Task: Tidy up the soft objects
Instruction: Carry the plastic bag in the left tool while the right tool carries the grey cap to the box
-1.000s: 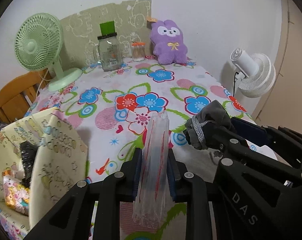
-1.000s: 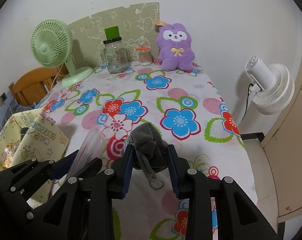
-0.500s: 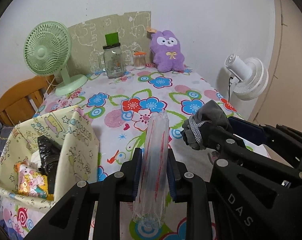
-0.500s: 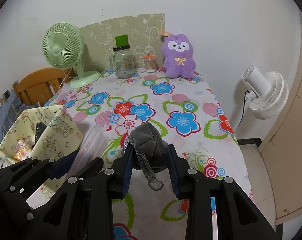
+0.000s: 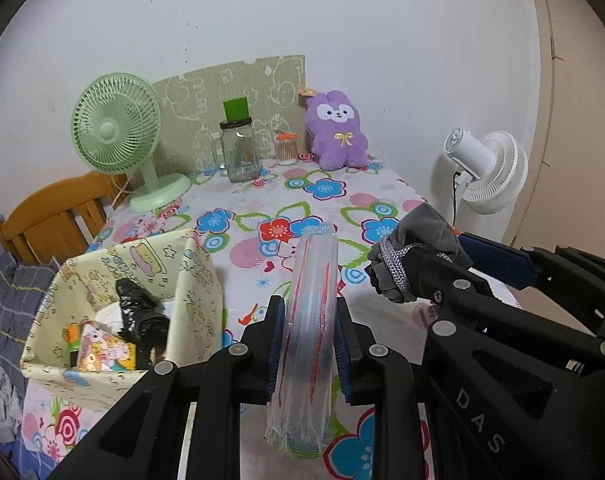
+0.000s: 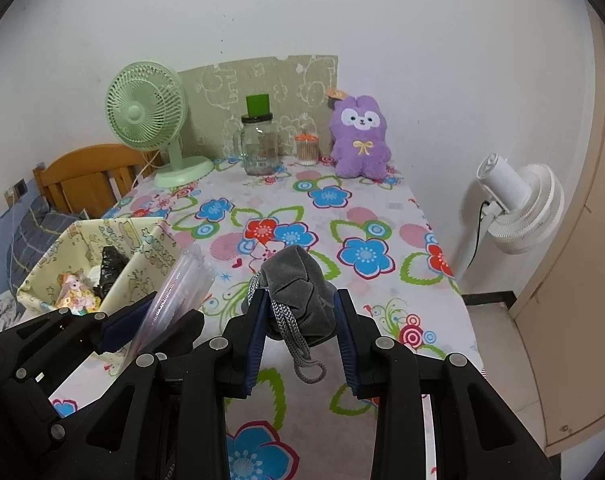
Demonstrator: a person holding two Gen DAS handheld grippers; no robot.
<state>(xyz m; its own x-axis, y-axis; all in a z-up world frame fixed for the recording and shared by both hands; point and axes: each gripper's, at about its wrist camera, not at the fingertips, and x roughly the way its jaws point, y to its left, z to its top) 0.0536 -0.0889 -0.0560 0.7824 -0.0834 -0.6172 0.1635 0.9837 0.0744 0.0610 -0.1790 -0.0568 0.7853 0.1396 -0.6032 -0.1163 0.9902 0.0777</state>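
My left gripper [image 5: 309, 322] is shut on a clear plastic pack [image 5: 308, 344] with red lines, held upright above the flowered tablecloth [image 5: 286, 200]. My right gripper [image 6: 300, 316] is shut on a grey drawstring pouch [image 6: 298, 284], its cord hanging below; the same pouch [image 5: 416, 256] shows at the right of the left wrist view. A yellow fabric basket [image 5: 198, 280] with a black bag and colourful packets stands at the left. The plastic pack [image 6: 178, 292] and the basket [image 6: 142, 256] also appear in the right wrist view.
At the back of the table stand a green fan [image 6: 146, 116], a glass jar [image 6: 260, 148], a small swab jar [image 6: 307, 148] and a purple plush rabbit [image 6: 358, 140]. A white fan [image 6: 518, 204] stands beside the table's right edge. A wooden chair [image 5: 54, 216] is at the left.
Both grippers have pulled back and risen with their loads, so the table looks farther away and the basket's inside has come into view.
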